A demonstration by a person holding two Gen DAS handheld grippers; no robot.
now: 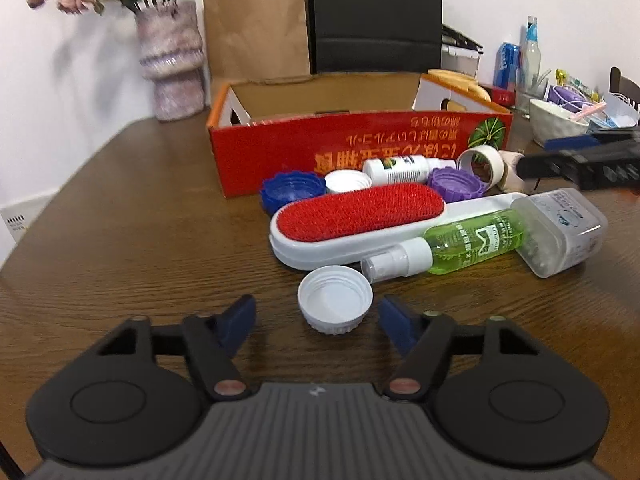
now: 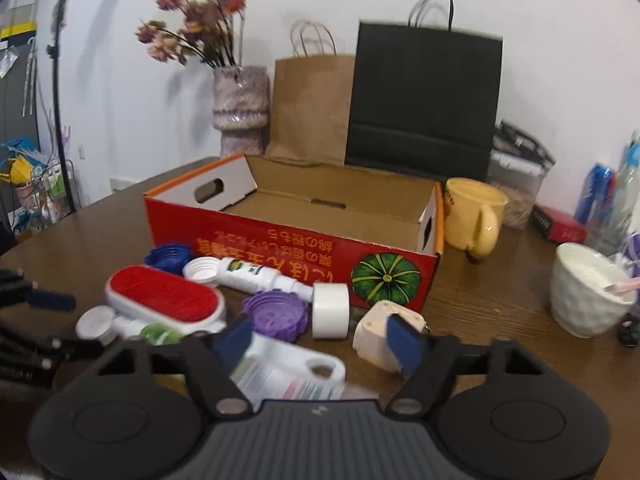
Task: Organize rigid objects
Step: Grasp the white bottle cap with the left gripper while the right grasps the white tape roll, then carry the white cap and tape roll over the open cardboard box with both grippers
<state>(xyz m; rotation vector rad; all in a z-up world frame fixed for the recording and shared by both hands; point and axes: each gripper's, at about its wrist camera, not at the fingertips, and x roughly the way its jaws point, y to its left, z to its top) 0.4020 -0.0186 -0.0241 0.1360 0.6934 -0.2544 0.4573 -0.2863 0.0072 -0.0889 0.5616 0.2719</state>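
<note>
A red cardboard box [image 1: 344,148] [image 2: 280,252] stands open on the wooden table. In front of it lie a red lint brush [image 1: 352,220] [image 2: 160,300], a green spray bottle [image 1: 460,240], a clear plastic case [image 1: 564,228], a white bottle [image 1: 400,170] [image 2: 252,276], blue [image 1: 292,192], purple [image 1: 456,184] [image 2: 276,314] and white caps, and a tape roll [image 1: 482,162] [image 2: 330,310]. My left gripper [image 1: 318,318] is open, with a white cap [image 1: 335,298] between its fingertips. My right gripper [image 2: 320,338] is open above the clear case [image 2: 288,372], beside a beige object [image 2: 380,328].
A vase of flowers [image 1: 170,60] [image 2: 240,108], a brown paper bag [image 1: 256,28] and a black bag [image 2: 424,104] stand behind the box. A yellow mug [image 2: 474,216], a white bowl [image 2: 588,288], cans and clutter sit at the right.
</note>
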